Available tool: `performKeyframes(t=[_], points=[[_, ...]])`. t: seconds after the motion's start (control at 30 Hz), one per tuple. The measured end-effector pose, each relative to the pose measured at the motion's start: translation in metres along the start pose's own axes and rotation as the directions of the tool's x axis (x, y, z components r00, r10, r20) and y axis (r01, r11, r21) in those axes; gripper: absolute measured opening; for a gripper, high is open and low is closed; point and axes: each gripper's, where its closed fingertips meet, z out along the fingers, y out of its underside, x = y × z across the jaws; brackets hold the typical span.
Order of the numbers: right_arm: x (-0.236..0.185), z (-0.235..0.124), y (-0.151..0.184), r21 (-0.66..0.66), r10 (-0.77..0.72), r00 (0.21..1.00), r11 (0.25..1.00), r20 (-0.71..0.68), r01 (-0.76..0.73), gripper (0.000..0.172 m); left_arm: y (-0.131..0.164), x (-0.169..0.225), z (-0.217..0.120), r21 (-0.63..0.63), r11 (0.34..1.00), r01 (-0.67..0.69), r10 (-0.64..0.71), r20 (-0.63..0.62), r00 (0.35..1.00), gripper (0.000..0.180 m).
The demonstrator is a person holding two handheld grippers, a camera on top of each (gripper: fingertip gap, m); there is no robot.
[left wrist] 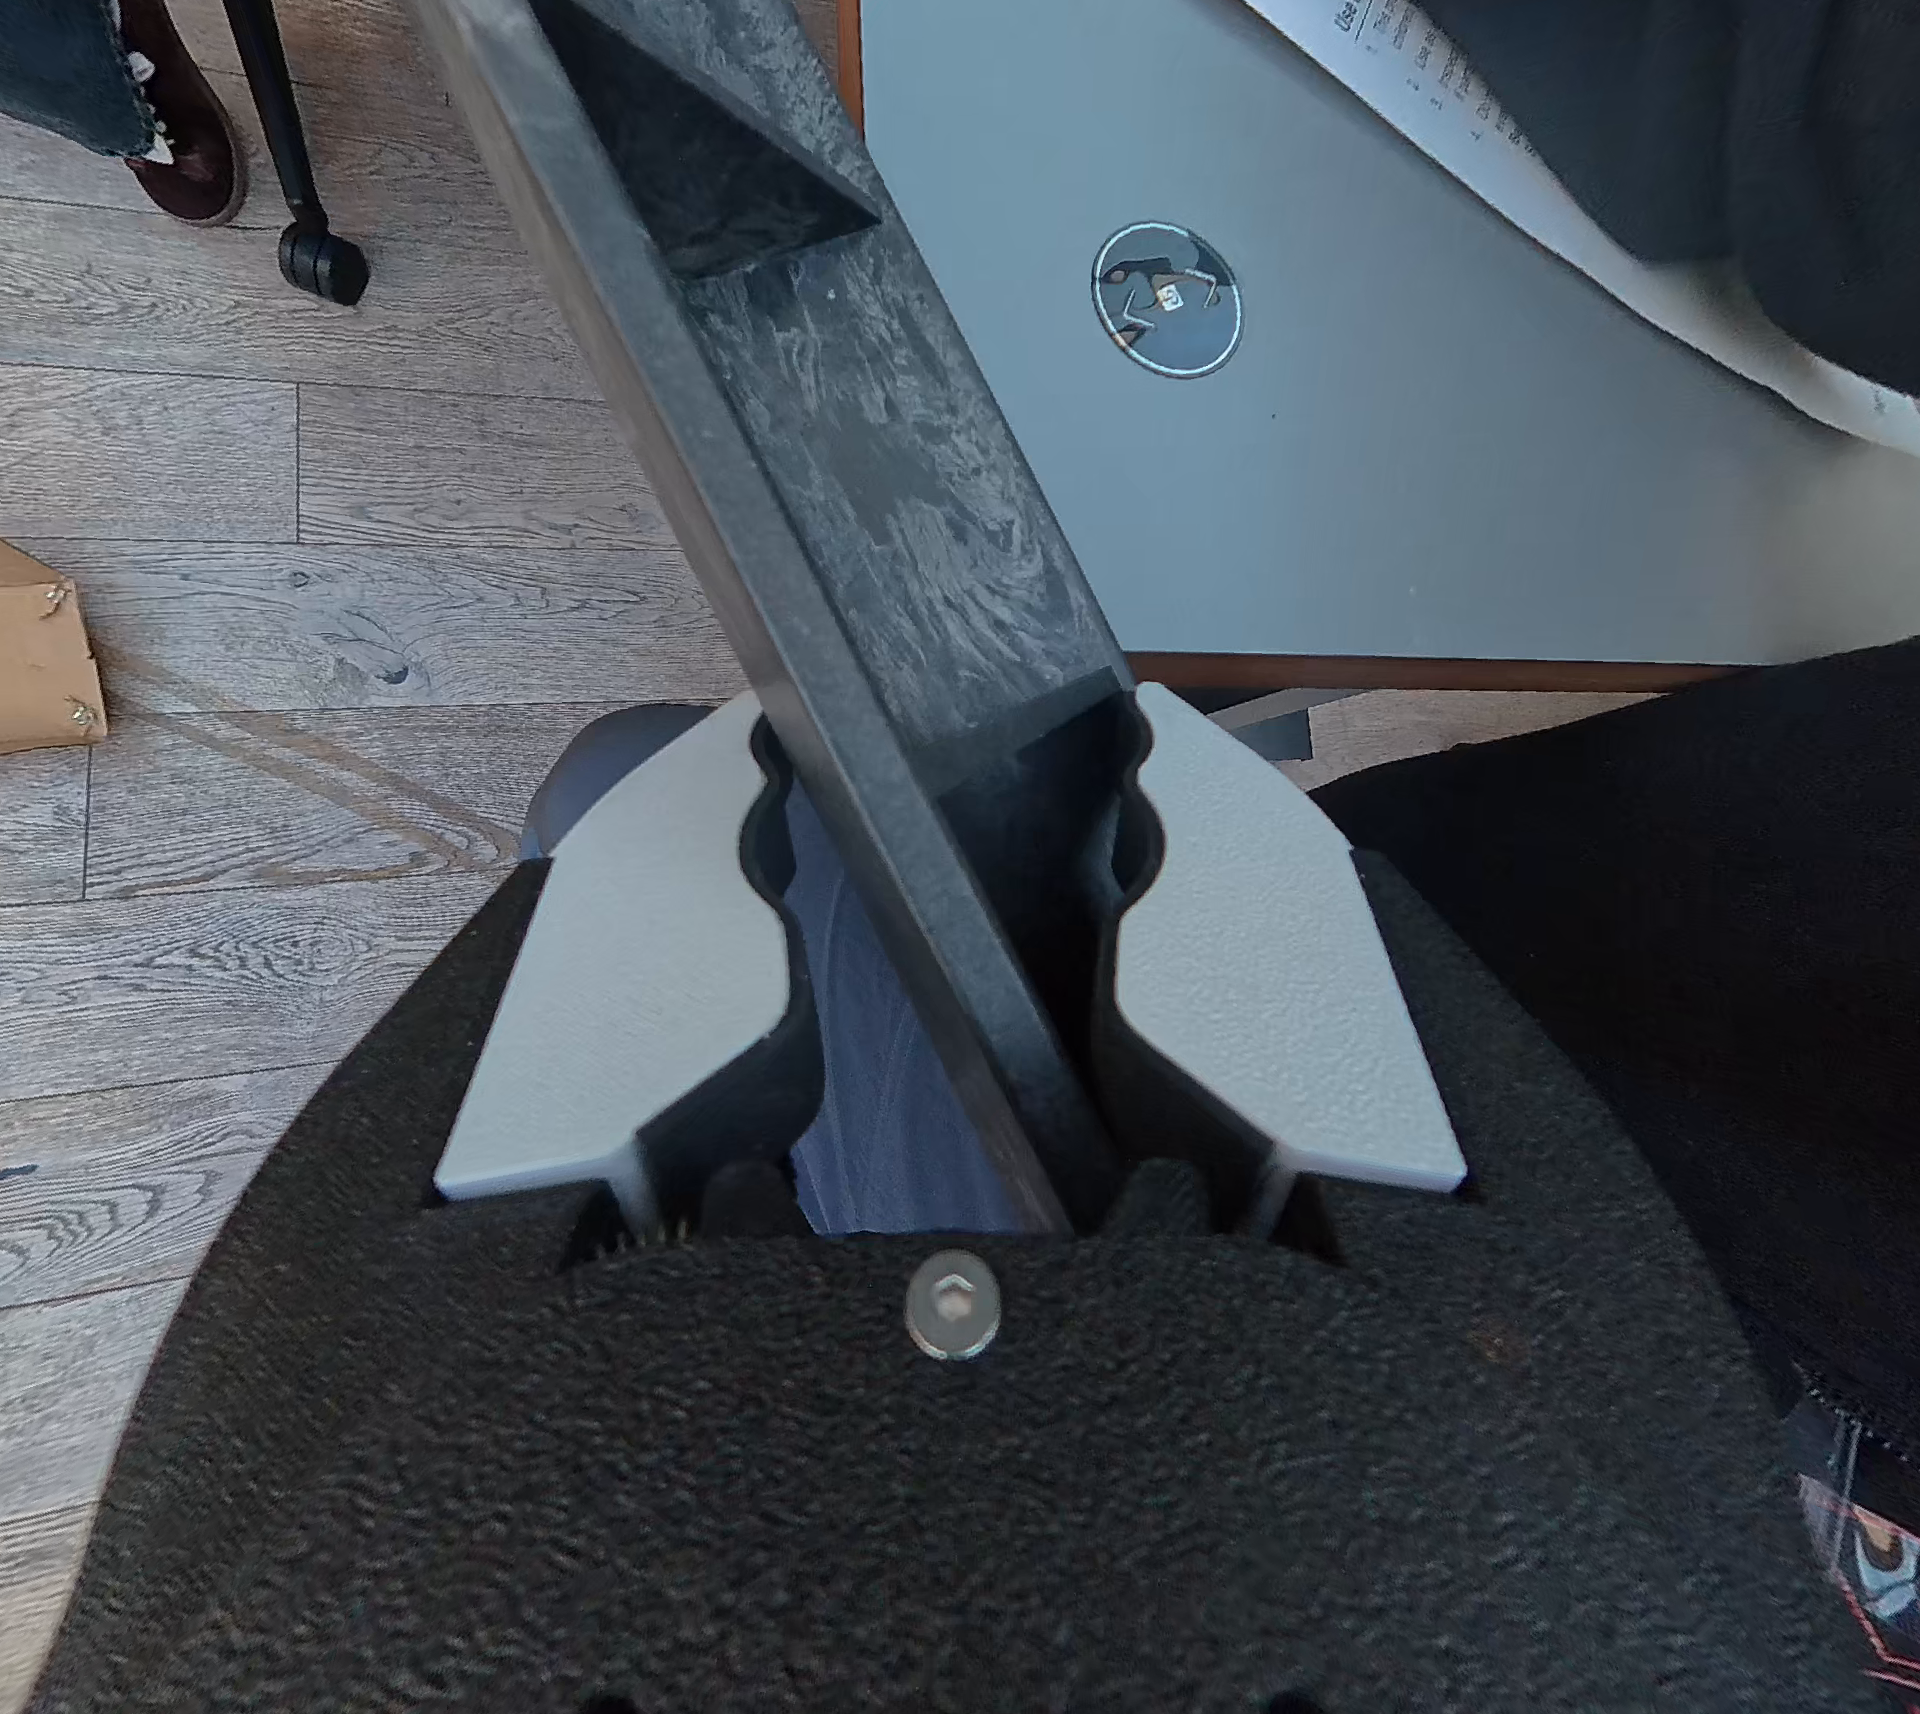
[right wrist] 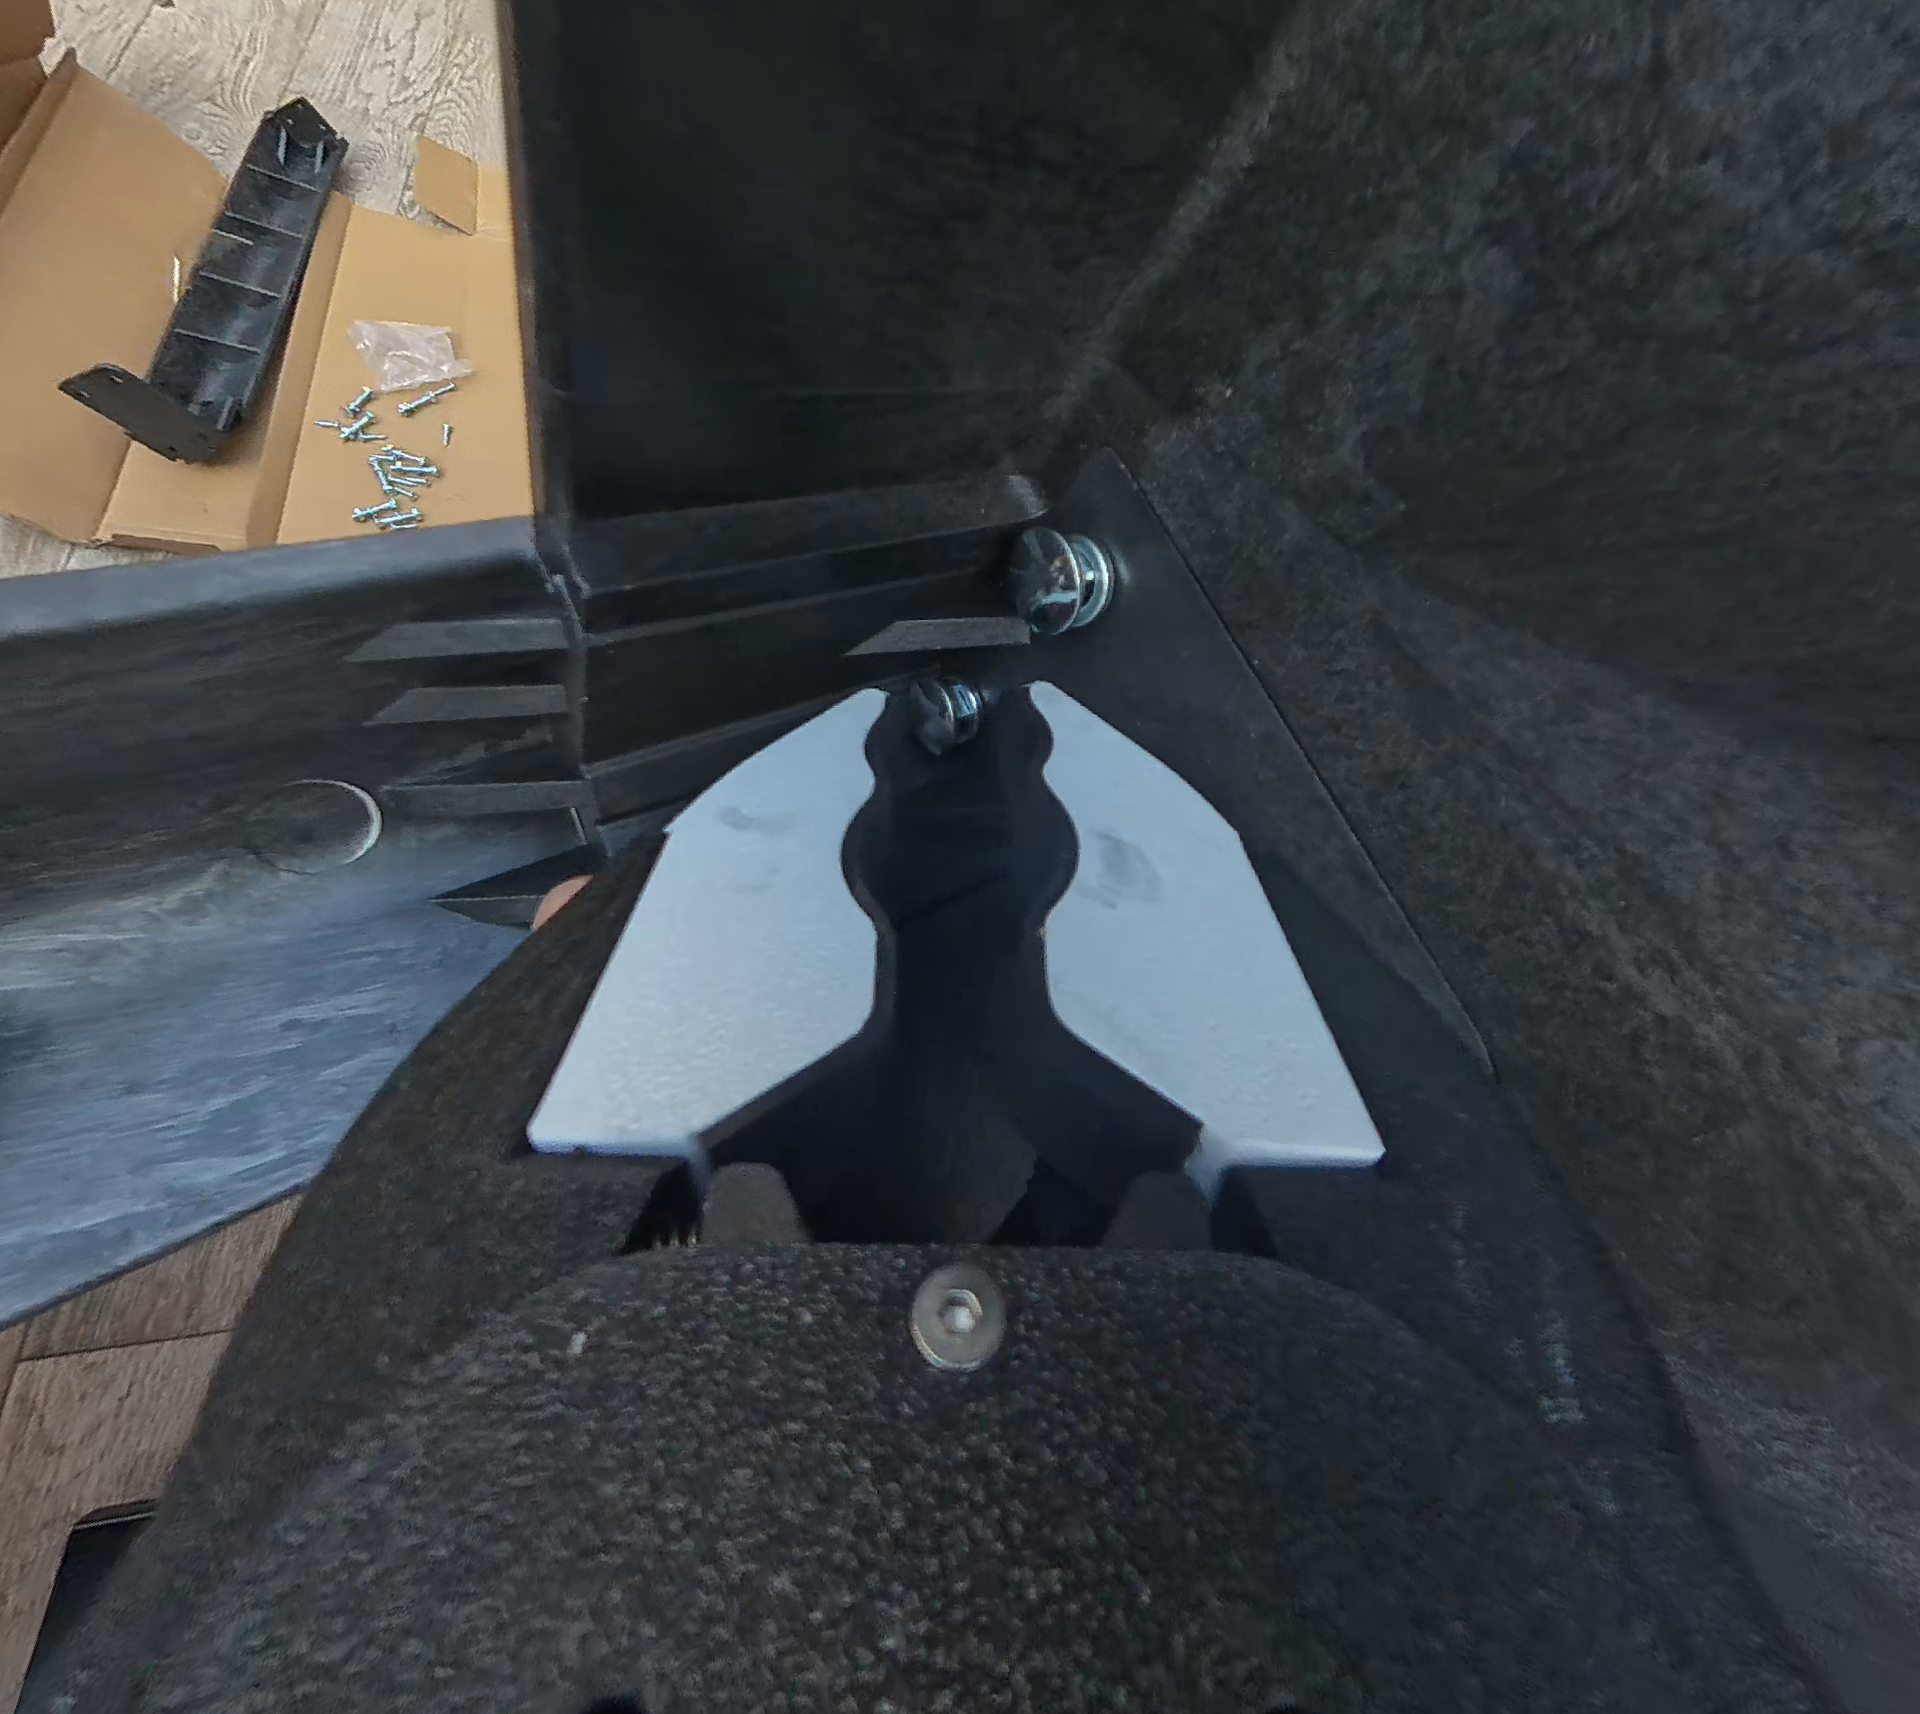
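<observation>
Gripping: left hand-held gripper (left wrist: 951,729) holds a black ribbed bar (left wrist: 831,459), jaws wide, beside the grey desk (left wrist: 1455,469).
Right hand-held gripper (right wrist: 961,708): narrow gap around a screw (right wrist: 948,714); contact unclear.
Bracket (right wrist: 1195,625): carries that screw.

The place looks like an office or a work room where furniture is being put together. The floor (left wrist: 312,469) is grey wood-look planks. At the upper left of the left wrist view stands a black chair leg with a caster (left wrist: 317,262). A grey desk top with a brown edge (left wrist: 1455,469) carries a printed instruction sheet (left wrist: 1351,2). In the right wrist view, at the left, flattened cardboard (right wrist: 208,459) holds loose screws (right wrist: 395,459) and a black ribbed plastic part (right wrist: 239,293).
</observation>
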Motion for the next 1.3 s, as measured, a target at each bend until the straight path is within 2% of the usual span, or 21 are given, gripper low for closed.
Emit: performKeyframes(t=[0.3, 0.5, 0.73, 1.3], points=[[-0.0044, -0.0004, -0.001, -0.01, -0.001, 1.0, 1.0, 0.03, 0.002, 0.018, 0.0, 0.0001, 0.0, -0.001, 1.0, 0.001, -0.001, 0.0, 1.0, 0.06], [-0.0053, 0.0041, 0.0007, -0.066, -0.036, 0.999, 0.997, -0.021, 0.035, 0.001, -0.0001, 0.0, 0.0, -0.001, 1.0, 0.001, -0.001, 0.0, 1.0, 0.06], [-0.0063, 0.0073, 0.0047, -0.165, -0.128, 0.99, 0.979, -0.06, 0.117, 0.001, -0.0001, 0.0001, 0.0, -0.003, 1.0, 0.001, -0.001, 0.001, 1.0, 0.06], [-0.0062, 0.0064, 0.0058, -0.17, -0.095, 0.994, 0.982, -0.059, 0.084, 0.0, -0.0001, 0.0001, -0.0001, -0.007, 1.0, -0.001, 0.001, 0.001, 1.0, 0.06]])
